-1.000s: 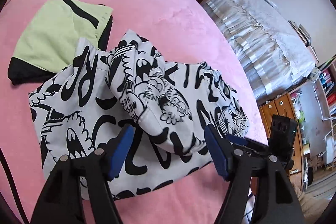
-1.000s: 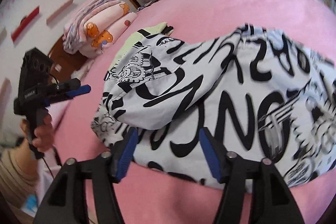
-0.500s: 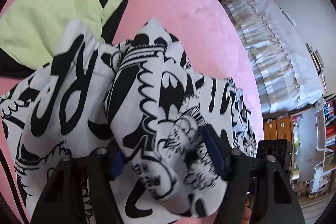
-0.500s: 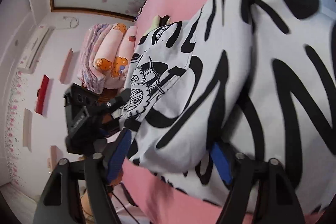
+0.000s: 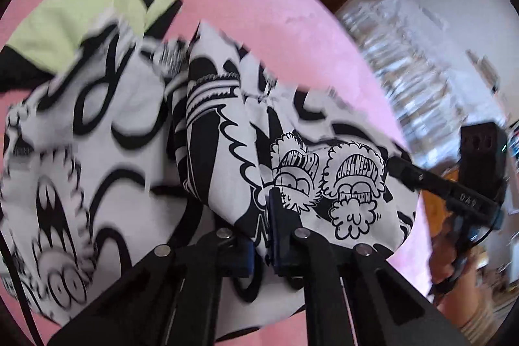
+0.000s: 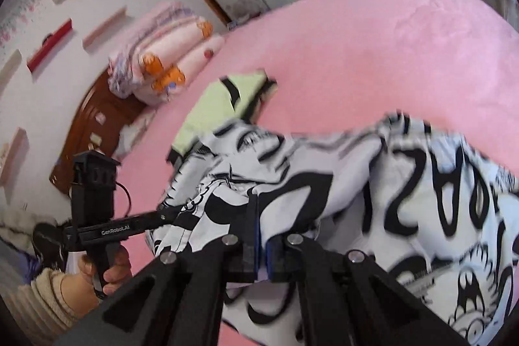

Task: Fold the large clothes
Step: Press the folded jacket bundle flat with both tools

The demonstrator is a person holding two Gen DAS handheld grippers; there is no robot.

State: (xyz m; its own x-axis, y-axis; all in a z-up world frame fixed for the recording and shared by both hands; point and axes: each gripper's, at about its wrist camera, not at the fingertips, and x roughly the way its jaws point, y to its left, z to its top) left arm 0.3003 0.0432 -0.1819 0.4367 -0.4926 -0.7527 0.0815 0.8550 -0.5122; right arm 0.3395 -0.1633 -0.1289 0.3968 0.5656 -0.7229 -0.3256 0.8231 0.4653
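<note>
So the big white garment with black cartoon graffiti print (image 5: 123, 132) is bunched up on the pink fuzzy bed cover (image 5: 275, 21), and both tools have a bite of it. The left hand-held gripper (image 5: 264, 235) has just been closing and now its blue-padded jaws are pressed together on a folded ridge of the cloth — the fold with the two curly-haired cartoon heads sits right at the tips, draping off to the right of them. In the right wrist view the right hand-held gripper (image 6: 259, 245) has likewise just been closing, and it's pinching a thin edge of the same garment, with the rest of the fabric spreading away to the right in soft rumpled folds. The cloth looks like a light woven cotton, floppy, with thick black lettering and toothy monster faces. Behind it, touching its far edge, lies a flat folded lime-green garment with black trim (image 5: 81, 18). The cover is plush, a bit matted in spots. A hand in a knitted beige sleeve (image 6: 97, 274) grips the black handle of the left tool, down at the bed's edge.
</note>
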